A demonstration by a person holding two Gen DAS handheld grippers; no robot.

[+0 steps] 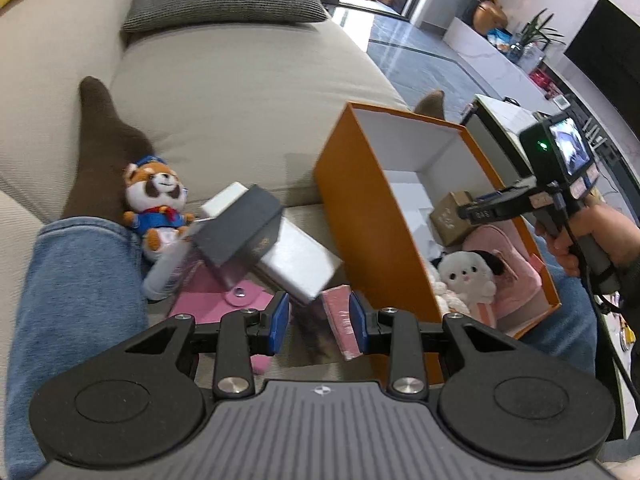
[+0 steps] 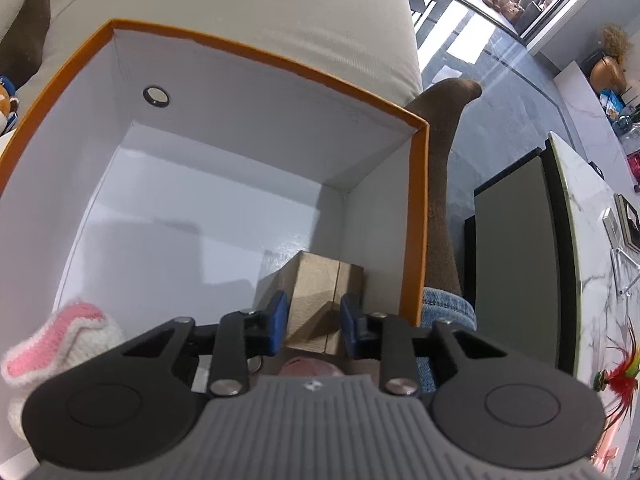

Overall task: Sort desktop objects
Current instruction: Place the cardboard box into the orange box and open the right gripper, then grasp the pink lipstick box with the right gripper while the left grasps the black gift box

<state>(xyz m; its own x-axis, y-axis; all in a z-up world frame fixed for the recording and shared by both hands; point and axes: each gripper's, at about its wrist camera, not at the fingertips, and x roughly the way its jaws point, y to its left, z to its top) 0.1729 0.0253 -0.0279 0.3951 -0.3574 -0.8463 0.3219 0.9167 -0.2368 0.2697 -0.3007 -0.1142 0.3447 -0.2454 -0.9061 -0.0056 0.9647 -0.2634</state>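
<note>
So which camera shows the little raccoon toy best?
The left wrist view: the raccoon toy shows whole there, lying on the sofa beside the person's sock. The right wrist view catches only a sliver of it at the left edge.

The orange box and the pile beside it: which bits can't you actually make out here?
- Orange box, right wrist view: near floor hidden by the right claw.
- Pink item, left wrist view: blurred, half behind the left claw.
- Cardboard box: print too small.
</note>
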